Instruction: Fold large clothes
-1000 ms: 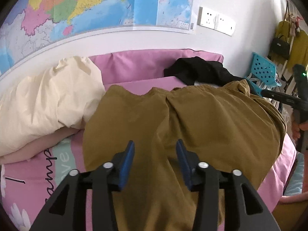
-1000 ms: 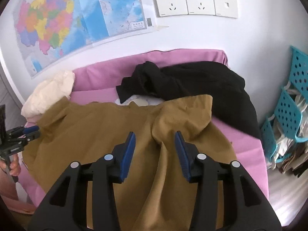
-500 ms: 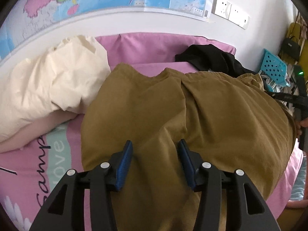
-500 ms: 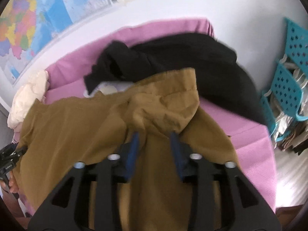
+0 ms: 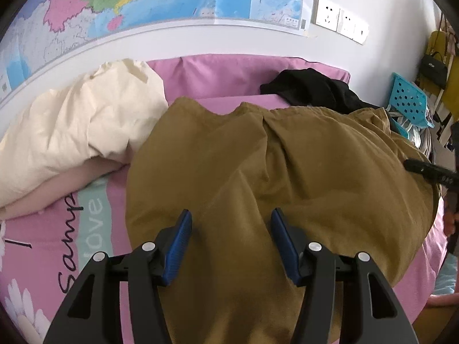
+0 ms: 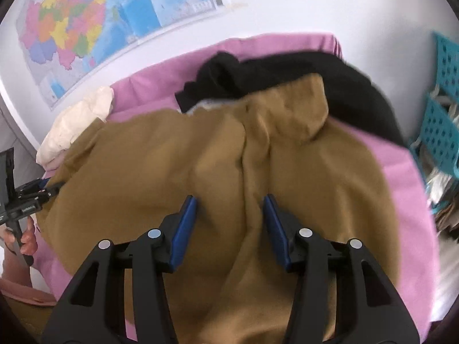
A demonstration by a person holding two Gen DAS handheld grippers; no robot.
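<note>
- Left wrist view: the brown garment [image 5: 287, 172] is spread flat over the pink bed [image 5: 43, 243], probably so its edges can be found for a fold. The left gripper [image 5: 231, 240] is angled down over the near part of the cloth, with its jaws apart and opening wider; fabric is seen between the blue pads but it doesn't look pinched.
- Same view, surroundings: a cream pillow [image 5: 77, 126] is pushed against the garment's left edge, and a black garment [image 5: 312, 89] is heaped at the far corner. Either could get in the way if the cloth is folded toward them. A map [image 5: 143, 0] and sockets [image 5: 338, 20] are up on the wall.
- Right wrist view: the right gripper [image 6: 231, 223] is held over a raised crease of the same brown garment [image 6: 172, 172], jaws spread with nothing clamped.
- Same view: the hood-like end is lying partly on the black garment [image 6: 330, 80], so that overlap may need clearing. A teal basket [image 6: 441, 132] is beside the bed's right edge.
</note>
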